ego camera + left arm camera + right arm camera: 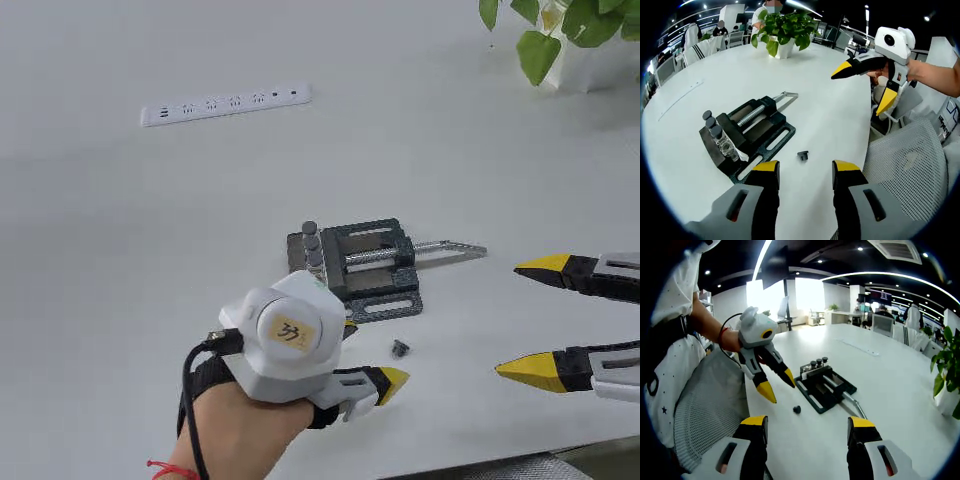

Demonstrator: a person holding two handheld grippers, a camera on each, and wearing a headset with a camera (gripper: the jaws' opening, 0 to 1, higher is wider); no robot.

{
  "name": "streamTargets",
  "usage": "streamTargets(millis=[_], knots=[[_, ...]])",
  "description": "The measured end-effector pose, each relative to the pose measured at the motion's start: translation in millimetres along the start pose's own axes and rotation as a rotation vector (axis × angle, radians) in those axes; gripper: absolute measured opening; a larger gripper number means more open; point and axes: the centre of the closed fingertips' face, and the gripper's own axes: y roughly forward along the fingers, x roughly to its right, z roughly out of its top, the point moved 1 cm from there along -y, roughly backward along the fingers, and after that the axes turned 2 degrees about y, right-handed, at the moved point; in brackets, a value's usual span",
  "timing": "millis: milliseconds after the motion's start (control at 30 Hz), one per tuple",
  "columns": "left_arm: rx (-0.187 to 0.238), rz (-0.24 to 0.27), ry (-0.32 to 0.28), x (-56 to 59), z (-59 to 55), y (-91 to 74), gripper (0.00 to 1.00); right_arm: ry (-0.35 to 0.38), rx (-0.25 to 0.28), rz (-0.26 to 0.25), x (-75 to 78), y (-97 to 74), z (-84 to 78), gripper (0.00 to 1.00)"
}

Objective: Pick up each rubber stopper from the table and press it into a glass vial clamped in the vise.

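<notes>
Surface: white table (120, 250) in an open office; power strip (225, 104) upper left and plant (560, 30) upper right of the head view.
Vise: dark vise (375, 265) at mid-frame, handle pointing right.
Vials: row of glass vials (313, 245) clamped at the vise's left end. Three carry dark caps. In the left gripper view one more, the open vial (728, 148), looks unplugged.
Stopper: one loose rubber stopper (400, 348) on the table, just below-right of the vise and not touching it, between the two grippers.
Left gripper: left gripper (372, 352) at lower centre, jaws spread, holding nothing. Tips near the stopper, no contact.
Right gripper: right gripper (510, 320) at the right edge, jaws spread wide, empty, farther from the stopper.
Handling: stopper is probably light, grippy and a bit squashy, and may tip or roll if nudged. Pinch it across the wider top so the narrow end stays free. Glass is fragile, so press straight down, gently.
Stage: likely the last stopper; pickup not yet done.
</notes>
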Motion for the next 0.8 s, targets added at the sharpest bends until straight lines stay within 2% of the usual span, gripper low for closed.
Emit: streamTargets(millis=[267,467,800], knots=[[-0.062,0.027,-0.032,-0.9,-5.3,19.1,0.25,0.012,0.018,-0.001,0.2,-0.6,-0.7,0.61],[-0.101,0.040,-0.070,-2.8,-9.3,28.9,0.20,0.021,0.032,-0.008,1.7,-3.2,-1.3,0.60],[-0.127,0.035,-0.100,2.0,-9.4,39.5,0.15,0.033,0.033,-0.016,5.1,-10.4,-10.1,0.60]])
